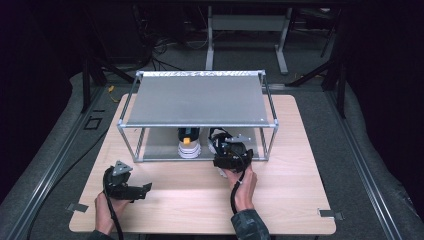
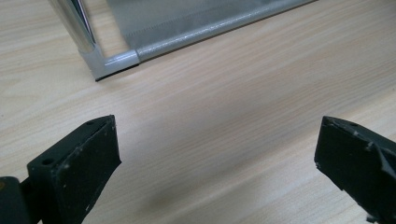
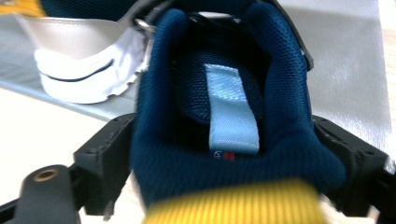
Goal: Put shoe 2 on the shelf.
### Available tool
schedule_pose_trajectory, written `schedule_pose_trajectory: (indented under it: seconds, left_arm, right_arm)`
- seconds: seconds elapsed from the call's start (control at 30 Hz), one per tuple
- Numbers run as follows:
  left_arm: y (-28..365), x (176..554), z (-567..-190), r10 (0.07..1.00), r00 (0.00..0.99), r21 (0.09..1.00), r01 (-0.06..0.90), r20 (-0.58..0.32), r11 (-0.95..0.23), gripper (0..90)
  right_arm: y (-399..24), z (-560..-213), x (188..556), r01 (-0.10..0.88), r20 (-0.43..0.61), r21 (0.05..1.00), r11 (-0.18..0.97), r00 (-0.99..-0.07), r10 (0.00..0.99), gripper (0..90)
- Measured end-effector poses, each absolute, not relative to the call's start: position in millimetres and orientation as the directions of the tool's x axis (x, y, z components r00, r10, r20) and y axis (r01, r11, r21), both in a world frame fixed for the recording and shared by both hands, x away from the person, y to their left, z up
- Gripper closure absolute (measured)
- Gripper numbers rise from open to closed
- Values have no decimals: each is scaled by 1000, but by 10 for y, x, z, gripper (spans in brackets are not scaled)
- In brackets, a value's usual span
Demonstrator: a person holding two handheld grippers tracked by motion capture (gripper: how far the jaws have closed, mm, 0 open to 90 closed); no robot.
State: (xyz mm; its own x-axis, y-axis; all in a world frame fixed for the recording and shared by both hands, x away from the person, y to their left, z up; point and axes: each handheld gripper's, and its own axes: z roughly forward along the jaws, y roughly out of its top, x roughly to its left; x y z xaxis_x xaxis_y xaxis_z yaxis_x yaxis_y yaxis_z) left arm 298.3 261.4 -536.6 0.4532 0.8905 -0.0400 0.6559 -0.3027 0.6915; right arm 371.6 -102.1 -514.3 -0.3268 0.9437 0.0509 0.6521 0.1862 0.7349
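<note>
A dark blue shoe (image 3: 233, 93) with a pale blue tongue loop and a yellow heel tab lies heel-first between the jaws of my right gripper (image 3: 226, 140). The black jaws flank the heel collar closely on both sides, and the collar looks rounded, not squeezed. In the high view the right gripper (image 1: 227, 150) and this shoe (image 1: 222, 136) are at the front edge of the lower shelf (image 1: 160, 150) of a metal rack. A second shoe (image 1: 189, 145), white-soled (image 3: 79, 60), stands on that shelf just to the left. My left gripper (image 1: 142, 189) rests open over bare wood (image 2: 217, 154).
The rack's grey top shelf (image 1: 200, 100) covers the lower one, held by thin metal posts. Its front left foot (image 2: 116, 60) stands ahead of the left gripper. The wooden table (image 1: 290, 190) is ringed by dark floor and cables.
</note>
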Motion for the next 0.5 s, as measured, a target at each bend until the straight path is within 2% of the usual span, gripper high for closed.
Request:
schedule_pose_trajectory:
  seconds: [0.13, 0.27, 0.4, 0.43, 0.47, 0.5]
  left_arm:
    - [2631, 2979, -5364, 893, 448, 699, 655, -53, -287, 0]
    - [2614, 2966, -5354, 891, 451, 699, 652, -47, -294, 0]
    - [2629, 2976, -5339, 893, 447, 701, 653, -51, -287, 0]
    - [2631, 2978, -5334, 893, 447, 701, 654, -54, -284, 0]
    - [2635, 2980, -5332, 893, 446, 704, 653, -58, -281, 0]
    - [2637, 2982, -5327, 893, 447, 705, 652, -61, -278, 0]
  right_arm:
    - [-1121, -5069, 3637, 643, 93, 746, 174, -360, 928, 155]
    - [-1187, -5024, 3507, 628, 76, 752, 200, -384, 920, 195]
    - [-1297, -5057, 3421, 653, 161, 737, 172, -417, 894, 284]
    - [-1298, -5058, 3405, 651, 161, 739, 176, -424, 891, 319]
    - [-1283, -5056, 3387, 648, 123, 740, 179, -392, 912, 367]
    - [-1286, -5063, 3383, 643, 128, 747, 169, -388, 913, 370]
